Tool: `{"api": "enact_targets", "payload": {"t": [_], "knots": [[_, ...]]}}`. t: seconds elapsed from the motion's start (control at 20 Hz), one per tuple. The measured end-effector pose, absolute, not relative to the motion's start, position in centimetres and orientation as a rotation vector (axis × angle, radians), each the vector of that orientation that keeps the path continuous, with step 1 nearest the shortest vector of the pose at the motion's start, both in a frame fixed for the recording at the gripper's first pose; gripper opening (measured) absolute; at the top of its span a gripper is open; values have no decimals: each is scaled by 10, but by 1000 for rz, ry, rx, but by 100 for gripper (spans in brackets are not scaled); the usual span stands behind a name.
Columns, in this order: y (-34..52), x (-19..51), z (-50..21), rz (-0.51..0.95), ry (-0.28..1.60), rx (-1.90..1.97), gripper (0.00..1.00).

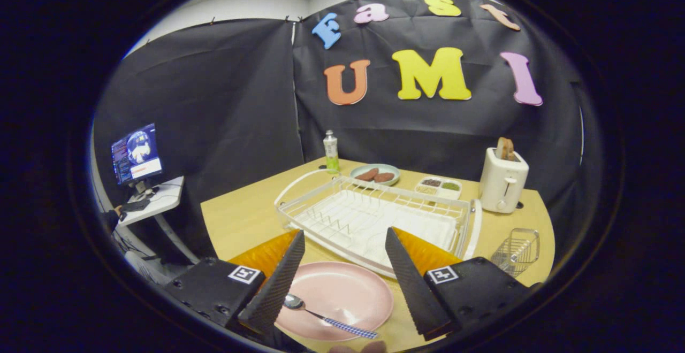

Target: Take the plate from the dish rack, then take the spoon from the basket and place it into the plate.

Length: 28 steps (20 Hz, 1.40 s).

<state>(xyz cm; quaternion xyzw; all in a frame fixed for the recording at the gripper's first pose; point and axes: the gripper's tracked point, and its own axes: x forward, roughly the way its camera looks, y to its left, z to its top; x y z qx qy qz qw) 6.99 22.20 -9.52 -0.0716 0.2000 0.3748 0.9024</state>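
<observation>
the claw (342, 267) is hanging above the near edge of the worktop (241, 219) with its two fingers (278, 283) spread wide, gripping nothing. the pink plate (348, 289) is lying flat on the worktop between and below the fingers, and the spoon (327, 317) is resting in the plate, its bowl sitting close by the left finger and its checked handle pointing toward the right finger and the near rim. neither finger is touching the plate or the spoon as far as can be seen.

just ahead of the fingers the white dish rack (374, 214) is standing on the worktop, its near rail sitting just past the plate's far rim. to the right of the right finger, beside the rack's end, a small wire basket (516, 250) is standing. beyond the rack a green bottle (331, 152) is standing upright, next to it a pale plate (375, 174) is carrying two brown pieces, and a white divided tray (439, 187) is lying near it. further right a white toaster (503, 180) is holding slices in its slot. well off to the left of the worktop, a monitor (136, 153) is glowing on a small white side table (155, 200).
</observation>
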Motion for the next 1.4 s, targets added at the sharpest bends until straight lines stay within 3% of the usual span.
{"api": "enact_targets", "payload": {"t": [0.5, 0.9, 1.4], "knots": [[162, 41, -36, 436, 120, -95, 100], [154, -14, -42, 328, 54, -65, 100], [155, -36, -50, 225, 17, -61, 100]]}}
